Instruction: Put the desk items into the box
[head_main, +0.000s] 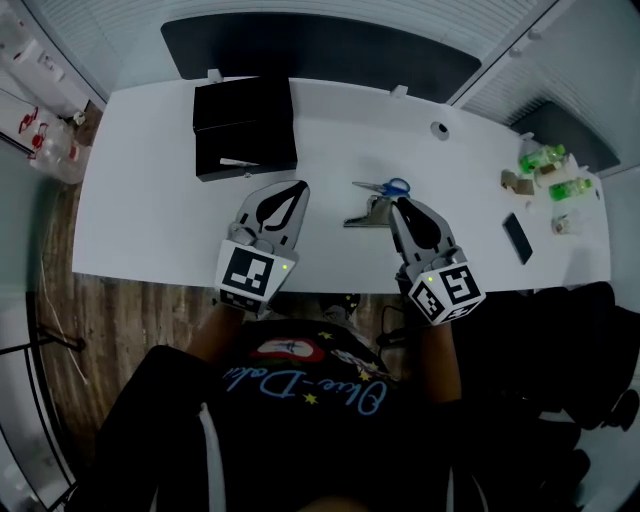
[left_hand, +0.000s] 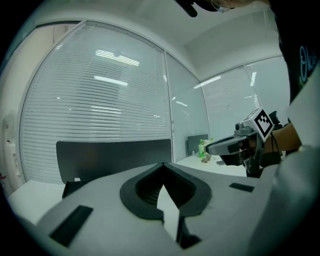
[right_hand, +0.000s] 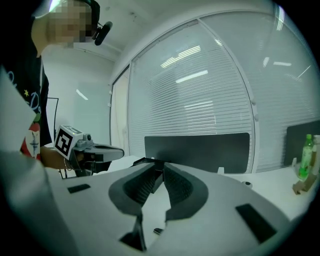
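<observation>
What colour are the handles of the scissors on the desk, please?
Blue; the scissors show best in the head view.

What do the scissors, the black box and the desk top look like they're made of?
The scissors: blue handles look like plastic, grey blades are likely steel. The black box: matte and sharp-edged, probably rigid cardboard, though I can't be sure. The desk top: smooth white with a faint sheen, likely laminate.
</observation>
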